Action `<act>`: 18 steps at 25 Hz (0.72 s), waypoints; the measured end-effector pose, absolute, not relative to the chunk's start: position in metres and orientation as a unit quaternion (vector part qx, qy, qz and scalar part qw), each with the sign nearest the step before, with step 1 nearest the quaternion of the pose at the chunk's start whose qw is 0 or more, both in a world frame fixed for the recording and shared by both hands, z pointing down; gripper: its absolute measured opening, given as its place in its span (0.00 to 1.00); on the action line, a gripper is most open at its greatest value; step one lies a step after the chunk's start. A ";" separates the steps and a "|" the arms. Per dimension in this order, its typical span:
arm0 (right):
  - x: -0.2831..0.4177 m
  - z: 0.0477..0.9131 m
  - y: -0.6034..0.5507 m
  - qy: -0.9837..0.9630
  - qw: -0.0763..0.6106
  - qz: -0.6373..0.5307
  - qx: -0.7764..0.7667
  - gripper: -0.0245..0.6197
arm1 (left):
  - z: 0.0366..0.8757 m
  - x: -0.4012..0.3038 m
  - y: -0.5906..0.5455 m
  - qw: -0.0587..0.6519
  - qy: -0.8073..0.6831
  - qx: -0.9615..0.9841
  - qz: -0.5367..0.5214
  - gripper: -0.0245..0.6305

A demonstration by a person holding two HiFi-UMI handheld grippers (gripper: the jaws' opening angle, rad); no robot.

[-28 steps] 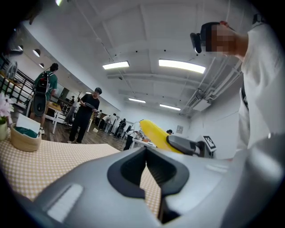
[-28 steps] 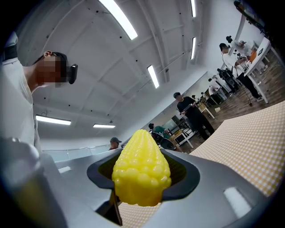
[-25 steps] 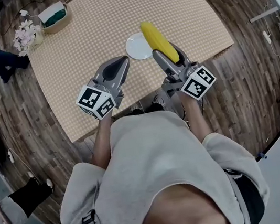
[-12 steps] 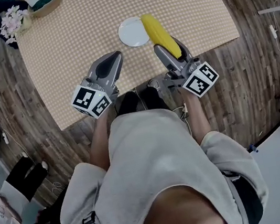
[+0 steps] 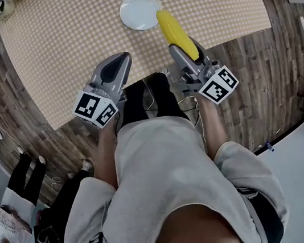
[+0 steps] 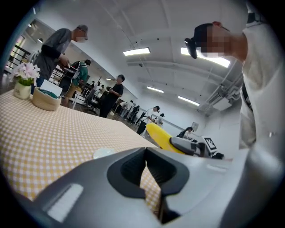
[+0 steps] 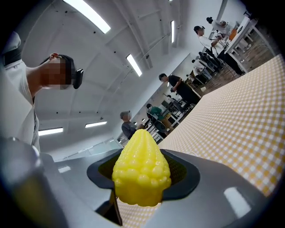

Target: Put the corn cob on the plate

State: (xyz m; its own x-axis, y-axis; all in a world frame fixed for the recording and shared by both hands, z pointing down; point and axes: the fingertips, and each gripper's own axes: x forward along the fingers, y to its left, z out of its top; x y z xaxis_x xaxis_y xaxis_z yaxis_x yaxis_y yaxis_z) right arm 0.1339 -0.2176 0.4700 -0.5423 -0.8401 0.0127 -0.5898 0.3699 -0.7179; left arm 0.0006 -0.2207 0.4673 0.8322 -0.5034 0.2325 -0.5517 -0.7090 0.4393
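Note:
A yellow corn cob [image 5: 175, 32] sticks out forward from my right gripper [image 5: 185, 53], which is shut on its thick end. The cob's far tip lies by the right rim of the white plate [image 5: 136, 12] on the checked tablecloth [image 5: 69, 39]. In the right gripper view the cob [image 7: 141, 165] fills the gap between the jaws. My left gripper [image 5: 118, 63] hangs over the table's near edge, left of the cob, shut with nothing in it. The left gripper view shows its jaws [image 6: 146, 171] closed together, the plate [image 6: 104, 153] low ahead, and the cob [image 6: 158, 135] to the right.
A basket [image 6: 46, 99] and a pot of flowers [image 6: 25, 79] stand at the table's far left corner. Several people stand in the room beyond the table. Wooden floor surrounds the table, with a person [image 5: 28, 173] at the lower left.
Both grippers have sunk toward the table's near edge, the right one still holding the cob. The table has slid up in the head view.

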 end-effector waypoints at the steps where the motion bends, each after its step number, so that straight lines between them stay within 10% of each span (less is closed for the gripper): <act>1: 0.134 0.477 -0.216 0.806 0.177 -0.349 -0.444 0.42 | 0.473 0.001 -0.218 0.259 -0.286 0.921 0.050 0.05; 18: 0.123 0.520 -0.247 0.842 0.043 -0.266 -0.468 0.42 | 0.507 -0.015 -0.206 0.294 -0.301 0.905 0.062 0.05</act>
